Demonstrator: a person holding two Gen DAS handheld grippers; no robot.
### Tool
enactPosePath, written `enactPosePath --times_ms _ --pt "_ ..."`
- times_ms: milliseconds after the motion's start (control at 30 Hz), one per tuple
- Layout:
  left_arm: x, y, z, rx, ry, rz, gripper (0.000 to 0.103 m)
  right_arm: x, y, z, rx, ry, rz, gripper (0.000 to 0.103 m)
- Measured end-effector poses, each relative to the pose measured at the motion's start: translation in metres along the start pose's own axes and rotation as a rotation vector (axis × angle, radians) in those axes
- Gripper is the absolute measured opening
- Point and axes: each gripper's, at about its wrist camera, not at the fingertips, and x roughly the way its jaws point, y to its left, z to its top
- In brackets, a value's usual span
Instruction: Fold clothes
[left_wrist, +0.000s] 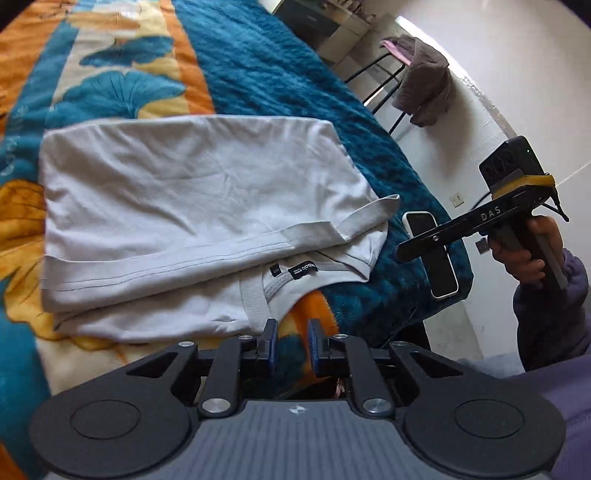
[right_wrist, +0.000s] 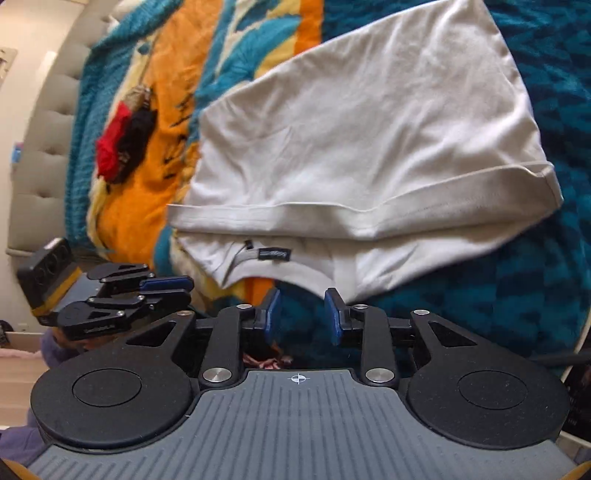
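Lying folded on a fleecy blanket (left_wrist: 258, 74) of teal, orange and cream, a white T-shirt (left_wrist: 192, 192) is being shown with its ribbed collar and a small black neck label (left_wrist: 303, 268) exposed at the near edge; the label's writing cannot be read. Raised letters "DAS" are being displayed on the right gripper (left_wrist: 400, 253) in the left wrist view, where a hand (left_wrist: 524, 254) is gripping its handle above a white-edged phone (left_wrist: 432, 254). A red and black tassel (right_wrist: 122, 147) is being seen only by the right wrist camera. The left gripper (left_wrist: 291, 345) is being held narrowly parted, empty, just short of the shirt; the right gripper's blue-padded jaws are standing somewhat wider, nothing between them.
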Motion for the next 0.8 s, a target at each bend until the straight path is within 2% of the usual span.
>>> enactPosePath --times_ms 67,100,167,233,333,367,433,500,533,567,633,700,733,767,800 --pt "0.006 0.006 0.016 -0.003 -0.076 0.099 0.030 -0.012 -0.001 0.000 0.020 -0.080 -0.023 0.039" --pt "0.010 0.008 0.024 -0.005 -0.113 0.151 0.030 -0.008 -0.005 0.012 0.048 -0.105 -0.037 0.040" --pt "0.040 0.020 0.046 -0.030 -0.102 0.211 0.030 0.002 -0.012 0.037 0.104 -0.151 -0.063 0.040" --pt "0.069 0.034 0.064 -0.070 -0.062 0.246 0.029 0.027 -0.016 0.059 0.144 -0.138 -0.072 0.040" --pt "0.095 0.050 0.063 -0.123 0.057 0.231 0.027 0.070 -0.017 0.081 0.175 -0.085 -0.088 0.040" --pt "0.096 0.051 0.059 -0.128 0.092 0.228 0.020 0.081 -0.018 0.080 0.184 -0.059 -0.089 0.040" --pt "0.077 0.043 0.038 -0.106 0.150 0.174 0.011 0.090 -0.014 0.070 0.170 0.019 -0.054 0.039" --pt "0.038 0.033 0.009 -0.074 0.142 0.012 0.010 0.077 0.002 0.042 0.061 0.102 0.076 0.039" --pt "0.017 0.030 -0.004 -0.058 0.103 -0.052 0.010 0.069 0.010 0.028 0.009 0.134 0.131 0.039" --pt "-0.004 0.028 -0.015 -0.052 0.051 -0.073 0.011 0.053 0.015 0.015 -0.025 0.103 0.121 0.039" --pt "-0.037 0.027 -0.024 -0.054 -0.069 -0.018 0.013 0.022 0.023 -0.009 -0.088 0.039 0.099 0.040" --pt "-0.049 0.026 -0.018 -0.068 -0.184 0.101 0.028 -0.002 0.017 -0.012 -0.067 -0.059 0.058 0.040" --pt "-0.044 0.026 -0.009 -0.069 -0.223 0.174 0.030 -0.010 0.014 -0.008 -0.050 -0.126 0.008 0.040" --pt "-0.038 0.026 0.000 -0.069 -0.259 0.247 0.031 -0.017 0.008 0.000 -0.015 -0.210 -0.080 0.040" --pt "-0.024 0.027 0.011 -0.070 -0.261 0.308 0.031 -0.018 0.006 0.008 0.007 -0.268 -0.162 0.040"
